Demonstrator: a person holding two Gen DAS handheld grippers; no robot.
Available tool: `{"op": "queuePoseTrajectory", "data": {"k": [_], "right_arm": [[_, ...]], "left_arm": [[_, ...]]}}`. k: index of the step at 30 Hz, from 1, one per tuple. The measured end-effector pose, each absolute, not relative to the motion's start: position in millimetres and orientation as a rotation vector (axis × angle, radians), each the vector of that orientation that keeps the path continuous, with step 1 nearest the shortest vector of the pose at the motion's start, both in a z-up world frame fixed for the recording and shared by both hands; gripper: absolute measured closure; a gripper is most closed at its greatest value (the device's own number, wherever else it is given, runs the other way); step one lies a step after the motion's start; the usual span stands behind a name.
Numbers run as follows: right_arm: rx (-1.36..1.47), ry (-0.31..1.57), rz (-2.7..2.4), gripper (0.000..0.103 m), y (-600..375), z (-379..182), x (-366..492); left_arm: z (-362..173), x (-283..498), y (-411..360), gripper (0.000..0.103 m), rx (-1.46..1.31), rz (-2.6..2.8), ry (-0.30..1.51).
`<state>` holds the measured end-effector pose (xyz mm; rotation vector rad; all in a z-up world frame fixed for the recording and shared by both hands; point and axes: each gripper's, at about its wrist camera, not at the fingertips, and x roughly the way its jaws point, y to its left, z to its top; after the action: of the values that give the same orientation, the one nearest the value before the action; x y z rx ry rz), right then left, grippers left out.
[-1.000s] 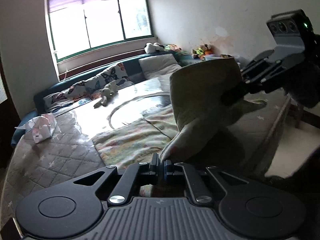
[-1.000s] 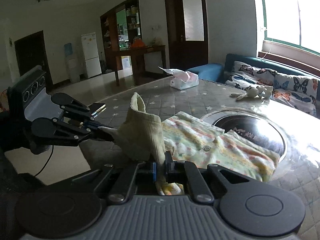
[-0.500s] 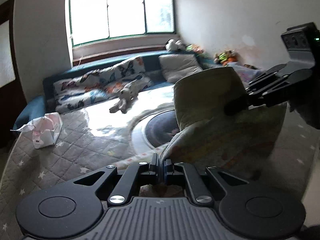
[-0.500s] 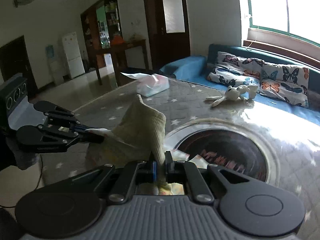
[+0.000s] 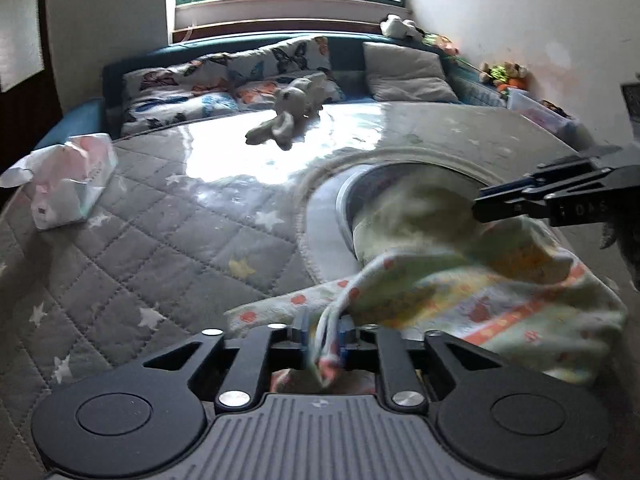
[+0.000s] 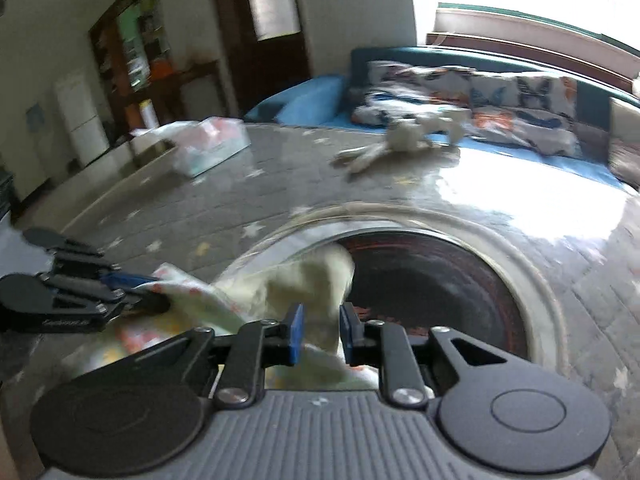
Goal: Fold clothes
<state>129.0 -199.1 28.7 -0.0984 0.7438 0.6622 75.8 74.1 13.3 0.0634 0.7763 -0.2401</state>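
Down at six o'clock in the left wrist view, the left gripper point(image 5: 323, 338) has its jaws pinched nearly together on a bunched edge of the patterned garment point(image 5: 472, 292), which spreads toward three o'clock over the quilted table cover point(image 5: 160, 248). At six o'clock in its own view, the right gripper point(image 6: 319, 334) shows jaws a little parted with the pale ribbed cuff point(image 6: 320, 280) between the blue pads point(image 6: 297, 332), though blur hides whether they actually grip it. Farther out lie the round glass inset point(image 6: 440, 276), a stuffed rabbit point(image 5: 290, 110) at twelve o'clock and a tissue pack point(image 5: 68, 184) at ten o'clock
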Motion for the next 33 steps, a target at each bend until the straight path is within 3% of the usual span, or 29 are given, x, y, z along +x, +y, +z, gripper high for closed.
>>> {"op": "queuePoseTrajectory", "data": {"k": [3,8,20,33], "right_arm": [[-0.069,0.715,0.603,0.076,-212.9,25.4,128.1],[-0.061,0.685,0.530,0.070,-242.1,24.8,98.4],[-0.072,0.712,0.477,0.070,-256.1,3.2,82.5],[-0.061,0.690,0.524,0.071,-245.5,7.6,97.4]], "left_arm": [[14.4,77.0,79.4,0.071,0.062,-0.209,0.768],[8.3,84.9,86.5,0.069,0.109,-0.128,0.764],[40.3,67.3,67.2,0.070,0.066,-0.113,0.652],[26.0,73.8,11.5,0.070,0.093,-0.341,0.720]]}}
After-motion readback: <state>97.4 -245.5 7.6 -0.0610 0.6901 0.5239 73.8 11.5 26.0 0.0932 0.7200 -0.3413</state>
